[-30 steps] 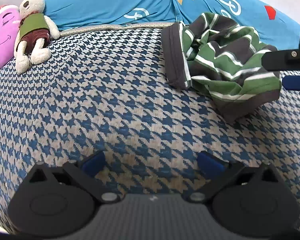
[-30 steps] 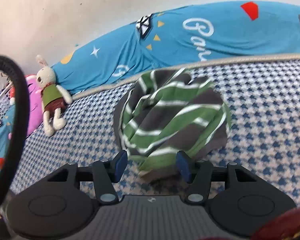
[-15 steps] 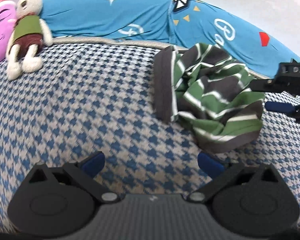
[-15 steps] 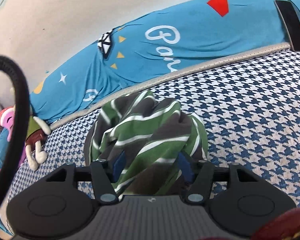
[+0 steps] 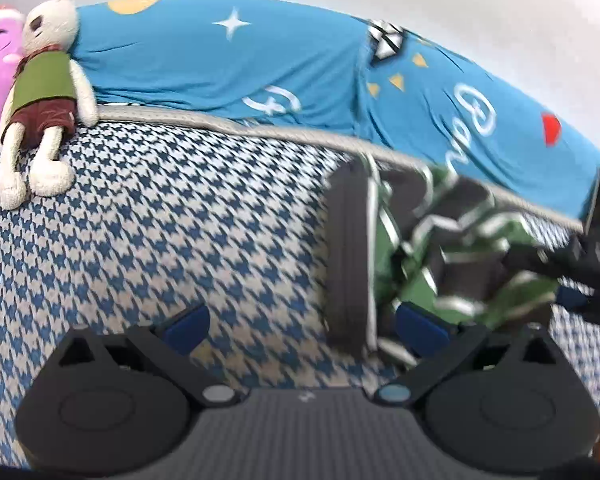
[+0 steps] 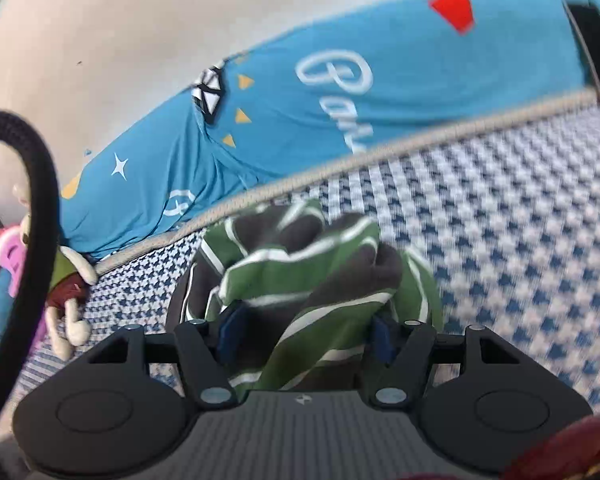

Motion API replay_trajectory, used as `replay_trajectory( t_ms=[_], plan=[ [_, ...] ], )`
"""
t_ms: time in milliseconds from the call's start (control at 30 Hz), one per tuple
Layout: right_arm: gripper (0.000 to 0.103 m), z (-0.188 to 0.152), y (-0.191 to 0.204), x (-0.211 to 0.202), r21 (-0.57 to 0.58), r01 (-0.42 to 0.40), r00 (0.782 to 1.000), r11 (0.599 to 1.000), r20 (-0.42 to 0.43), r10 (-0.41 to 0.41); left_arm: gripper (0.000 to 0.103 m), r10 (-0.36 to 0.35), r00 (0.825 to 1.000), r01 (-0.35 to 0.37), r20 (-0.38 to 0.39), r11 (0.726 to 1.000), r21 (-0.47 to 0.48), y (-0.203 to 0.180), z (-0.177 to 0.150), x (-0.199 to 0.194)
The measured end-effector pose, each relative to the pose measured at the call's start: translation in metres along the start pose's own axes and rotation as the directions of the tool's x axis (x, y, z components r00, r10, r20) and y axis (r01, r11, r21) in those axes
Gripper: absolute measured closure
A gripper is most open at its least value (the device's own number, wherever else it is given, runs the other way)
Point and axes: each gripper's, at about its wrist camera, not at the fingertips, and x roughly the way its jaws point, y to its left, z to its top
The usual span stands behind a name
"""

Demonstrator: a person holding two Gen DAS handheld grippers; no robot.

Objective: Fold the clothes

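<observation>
Crumpled green-grey striped shirt (image 6: 308,280) on houndstooth bed (image 6: 500,220) sits between spread right gripper (image 6: 304,338); left gripper (image 5: 300,324) spread

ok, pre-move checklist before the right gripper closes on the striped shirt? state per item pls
1. Crumpled green, grey and white striped shirt between the right gripper fingers: ok, fabric fills the gap.
2. Right jaws open: ok, blue pads sit apart on either side of the cloth.
3. Left gripper open and unloaded: ok, only its right pad touches or overlaps the shirt's grey hem.
4. Which part of the shirt is in the right gripper: cannot tell, it is bunched.
5. Cream plush rabbit clear of the shirt: ok, far left on the blue houndstooth bed cover.
6. Image sharpness: not ok, both views are motion-blurred.
</observation>
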Motion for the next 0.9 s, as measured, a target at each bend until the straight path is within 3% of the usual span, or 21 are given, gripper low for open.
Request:
replay_trajectory(
  t_ms=[400, 500, 900],
  plan=[
    [0.036, 0.014, 0.020, -0.007, -0.056, -0.012, 0.991, 0.998, 0.136, 0.020, 0.000, 0.057, 0.998, -0.056, 0.003, 0.991, -0.123, 0.021, 0.028, 0.023],
    [0.033, 0.014, 0.031, 0.001, -0.095, -0.041, 0.992, 0.995, 0.117, 0.052, 0.000, 0.078, 0.997, -0.079, -0.013, 0.989, -0.129, 0.023, 0.030, 0.027],
    [0.022, -0.008, 0.065, 0.058, -0.254, -0.043, 0.998, 0.966, 0.036, 0.054, 0.000, 0.112, 0.992, -0.122, -0.058, 0.972, -0.199, 0.037, 0.031, 0.030]
  ],
)
